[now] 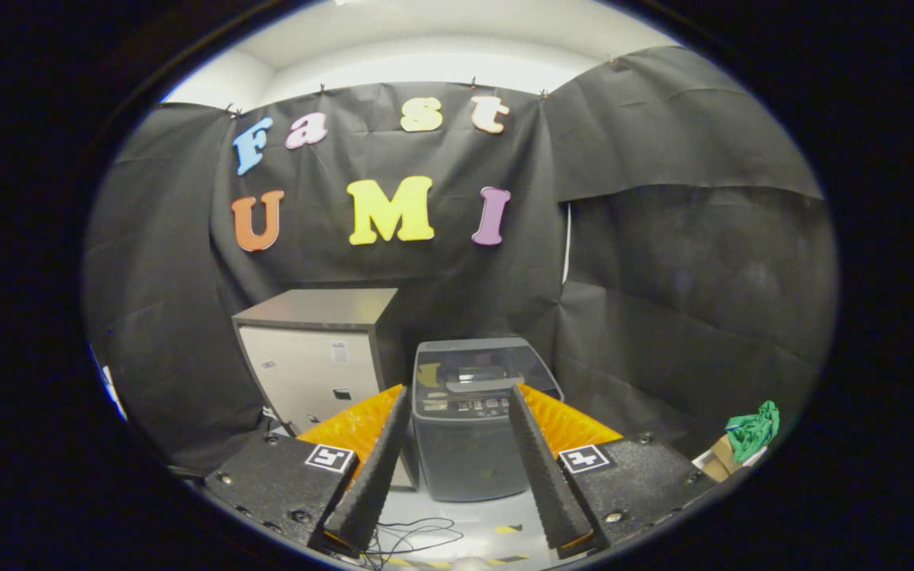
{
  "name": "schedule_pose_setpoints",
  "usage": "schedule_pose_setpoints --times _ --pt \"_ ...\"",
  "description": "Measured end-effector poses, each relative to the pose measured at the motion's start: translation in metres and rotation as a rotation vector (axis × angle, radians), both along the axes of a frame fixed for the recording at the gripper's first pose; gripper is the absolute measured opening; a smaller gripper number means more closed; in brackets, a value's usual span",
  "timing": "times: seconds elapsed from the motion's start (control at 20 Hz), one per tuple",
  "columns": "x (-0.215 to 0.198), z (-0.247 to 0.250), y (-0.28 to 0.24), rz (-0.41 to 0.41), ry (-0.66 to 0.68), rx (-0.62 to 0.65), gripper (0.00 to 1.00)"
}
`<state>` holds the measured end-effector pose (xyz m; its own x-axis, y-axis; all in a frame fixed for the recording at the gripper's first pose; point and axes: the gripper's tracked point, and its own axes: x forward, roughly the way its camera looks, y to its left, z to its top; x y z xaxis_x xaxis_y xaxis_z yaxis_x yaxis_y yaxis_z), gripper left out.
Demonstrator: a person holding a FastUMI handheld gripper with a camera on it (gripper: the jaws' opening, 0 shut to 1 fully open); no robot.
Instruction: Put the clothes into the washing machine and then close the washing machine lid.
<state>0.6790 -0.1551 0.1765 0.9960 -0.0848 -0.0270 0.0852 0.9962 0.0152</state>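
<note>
A small grey top-loading washing machine (469, 428) stands on the floor just beyond my fingers, framed in the gap between them. Its see-through lid (479, 366) lies flat and shut over the tub. A bunch of green cloth (754, 430) rests on a cardboard box (717, 460) well off to the right of my right finger. My gripper (459, 408) is open with nothing between its black ridged fingers (540, 468), which stand wide apart and short of the machine.
A grey and white cabinet (318, 357) stands left of the washing machine, against the black cloth wall. Loose cables (413, 535) lie on the pale floor between my fingers, near strips of yellow and black tape (507, 529).
</note>
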Motion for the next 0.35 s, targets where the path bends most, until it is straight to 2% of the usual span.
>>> schedule_pose_setpoints --times 0.35 --pt "-0.0033 0.0016 0.0021 0.025 -0.006 -0.027 0.80"
